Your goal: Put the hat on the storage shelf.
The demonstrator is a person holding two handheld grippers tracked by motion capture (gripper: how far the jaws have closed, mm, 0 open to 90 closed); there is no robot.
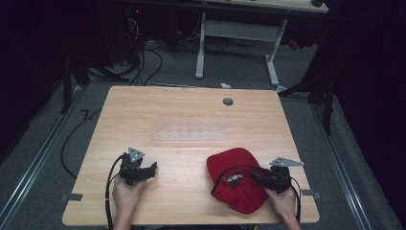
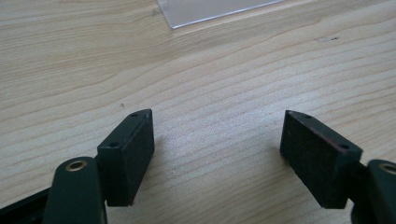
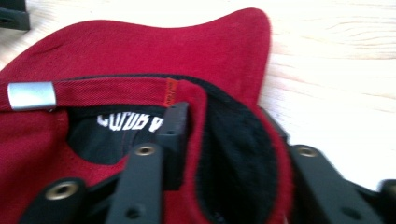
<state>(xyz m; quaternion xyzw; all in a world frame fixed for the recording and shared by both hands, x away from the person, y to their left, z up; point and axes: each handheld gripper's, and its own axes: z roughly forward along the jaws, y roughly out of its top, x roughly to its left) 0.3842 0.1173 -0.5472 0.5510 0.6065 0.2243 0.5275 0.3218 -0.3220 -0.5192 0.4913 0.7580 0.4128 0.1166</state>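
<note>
The red cap (image 1: 237, 178) lies at the near right of the counter (image 1: 191, 120), under the right gripper (image 1: 256, 176), which pinches its rear edge by the strap opening (one jaw inside, one outside). The left gripper (image 1: 152, 168) rests well apart to its left, jaws spread over bare wood.

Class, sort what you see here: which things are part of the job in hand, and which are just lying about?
In the job:
red cap, its rear edge between the jaws
right gripper, shut on the cap
left gripper, open over bare wood

Lying about:
clear plastic sheet at mid-table
grey grommet
second desk behind
</note>
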